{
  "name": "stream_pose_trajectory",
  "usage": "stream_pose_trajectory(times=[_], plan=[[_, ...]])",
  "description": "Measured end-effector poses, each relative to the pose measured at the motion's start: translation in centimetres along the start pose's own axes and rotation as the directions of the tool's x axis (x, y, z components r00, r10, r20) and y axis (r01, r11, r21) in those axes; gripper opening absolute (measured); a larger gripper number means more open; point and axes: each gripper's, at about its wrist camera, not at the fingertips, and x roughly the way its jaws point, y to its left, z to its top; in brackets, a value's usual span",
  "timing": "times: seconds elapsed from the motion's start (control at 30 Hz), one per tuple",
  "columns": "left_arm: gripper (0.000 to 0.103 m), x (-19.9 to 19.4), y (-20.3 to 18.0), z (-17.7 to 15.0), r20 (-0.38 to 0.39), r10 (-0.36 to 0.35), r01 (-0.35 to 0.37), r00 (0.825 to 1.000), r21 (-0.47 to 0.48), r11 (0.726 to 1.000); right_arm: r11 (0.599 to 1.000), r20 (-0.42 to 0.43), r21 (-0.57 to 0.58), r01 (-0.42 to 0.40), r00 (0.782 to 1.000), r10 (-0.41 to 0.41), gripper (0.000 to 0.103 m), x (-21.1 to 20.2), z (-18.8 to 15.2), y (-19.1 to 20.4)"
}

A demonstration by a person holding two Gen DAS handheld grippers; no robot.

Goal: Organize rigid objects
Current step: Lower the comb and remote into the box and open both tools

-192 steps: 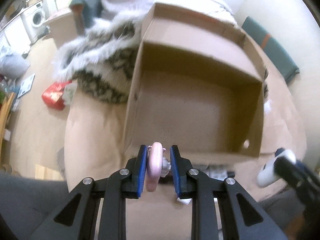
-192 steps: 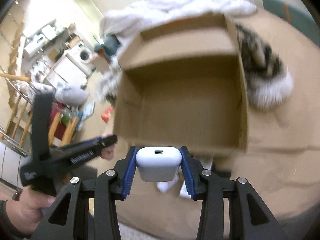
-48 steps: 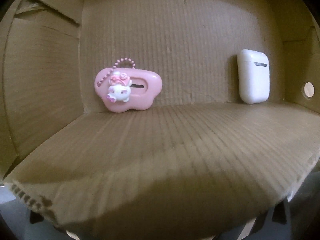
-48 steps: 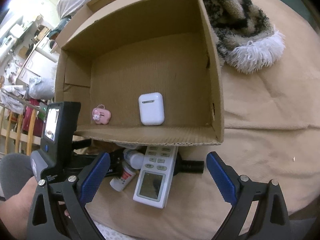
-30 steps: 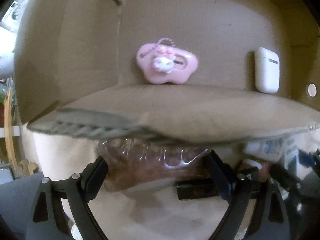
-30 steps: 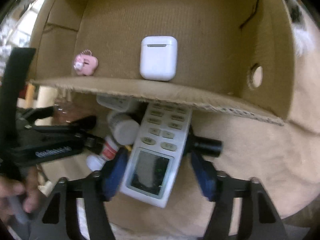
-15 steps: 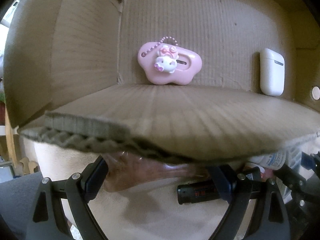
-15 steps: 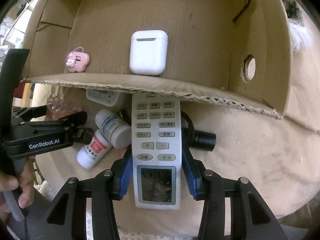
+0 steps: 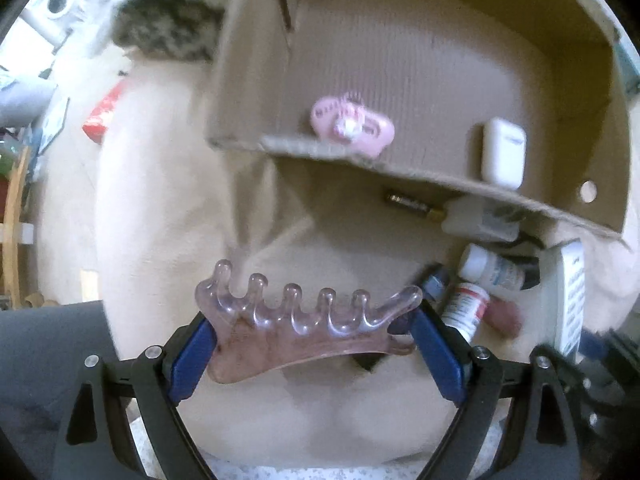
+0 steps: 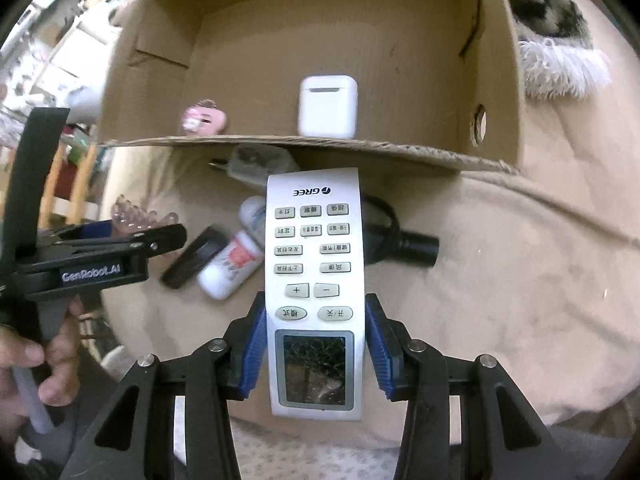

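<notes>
My left gripper [image 9: 312,344] is shut on a clear pink wavy comb-like piece [image 9: 308,320], held above the beige cover in front of the cardboard box [image 9: 256,80]. My right gripper [image 10: 315,344] is shut on a white GREE remote [image 10: 315,280], lifted before the box's front flap [image 10: 400,150]. Inside the box lie a pink charm [image 9: 352,126] and a white earbud case [image 9: 503,154]; both also show in the right wrist view, charm [image 10: 204,118] and case [image 10: 328,106].
On the cover by the box front lie two white pill bottles [image 10: 230,268], a black flat object [image 10: 192,262], a black cylinder with a cord [image 10: 412,248] and a pale case [image 10: 260,162] under the flap. A furry patterned fabric [image 10: 548,20] lies right of the box.
Both grippers have pulled back and up from the box front. The left one has shut on the clear pink piece and lifted it. The right one holds the remote raised.
</notes>
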Motion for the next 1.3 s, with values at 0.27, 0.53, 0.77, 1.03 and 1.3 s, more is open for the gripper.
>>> stream_pose_trajectory(times=[0.27,0.53,0.77,1.03,1.3], plan=[[0.091,-4.9,0.7,-1.3,0.112,-0.033,0.033,0.993,0.0,0.999,0.987,0.115,0.064,-0.149,0.983,0.141,0.048,-3.2,-3.2,0.6],[0.091,-11.5,0.5,0.3,0.218,-0.067,0.065,0.974,0.017,0.998,0.977,0.334,0.041,-0.211,0.924,0.185,0.048,-9.0,-2.0,0.8],[0.091,-13.9,-1.2,3.8,0.305,-0.076,0.06,0.949,0.061,0.996,0.977,0.446,0.014,-0.215,0.876,0.186,0.048,-12.2,2.1,0.3],[0.091,-12.6,-3.9,7.8,0.326,-0.086,0.042,0.941,0.137,0.99,0.983,0.441,0.016,-0.184,0.883,0.158,0.048,-11.3,6.9,0.0],[0.091,-7.7,-4.7,10.3,0.272,-0.065,0.025,0.96,0.149,0.989,0.991,0.38,0.049,-0.127,0.919,0.099,0.048,-6.9,10.1,-1.4]])
